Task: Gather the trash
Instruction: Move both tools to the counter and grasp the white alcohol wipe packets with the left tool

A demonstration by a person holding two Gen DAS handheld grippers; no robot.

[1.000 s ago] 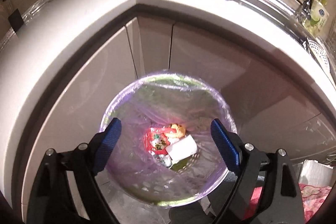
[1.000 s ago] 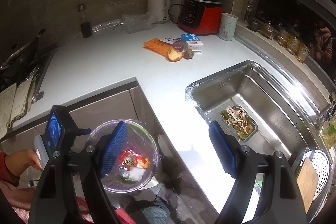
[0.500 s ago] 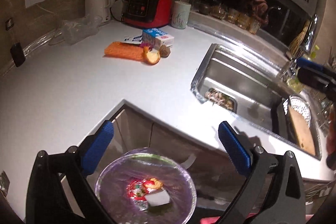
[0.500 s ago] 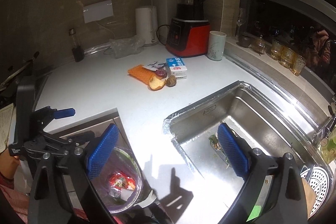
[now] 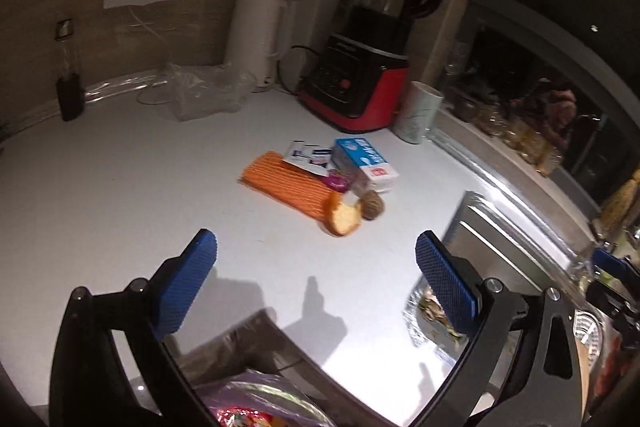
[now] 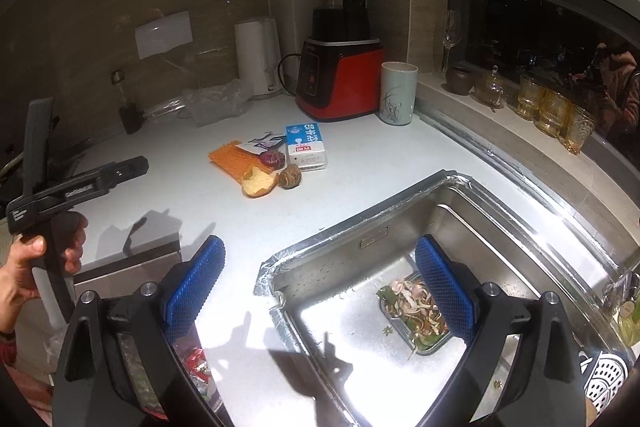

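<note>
A pile of trash lies on the white counter [image 5: 120, 195]: an orange ridged wrapper [image 5: 286, 185], a piece of bread [image 5: 344, 217], a brown round bit [image 5: 372, 205], a purple wrapper [image 5: 336, 181], a blue-and-white milk carton [image 5: 366, 163] and a printed paper [image 5: 310, 157]. My left gripper [image 5: 316, 275] is open and empty, above the counter short of the pile. My right gripper [image 6: 320, 283] is open and empty over the sink's left rim. The pile also shows in the right wrist view [image 6: 272, 157]. The lined trash bin [image 5: 256, 403] sits below the counter edge.
A steel sink [image 6: 460, 239] holds a tray of food scraps [image 6: 412, 307]. At the back stand a red blender [image 5: 368, 67], a white kettle [image 5: 256, 35], a pale cup [image 5: 418, 111], a crumpled clear bag [image 5: 204, 91] and a dark bottle [image 5: 68, 75]. Glasses [image 6: 552, 111] line the window sill.
My left gripper has risen from over the bin to above the counter, facing the trash pile. My right gripper has moved toward the sink. Both stayed open.
</note>
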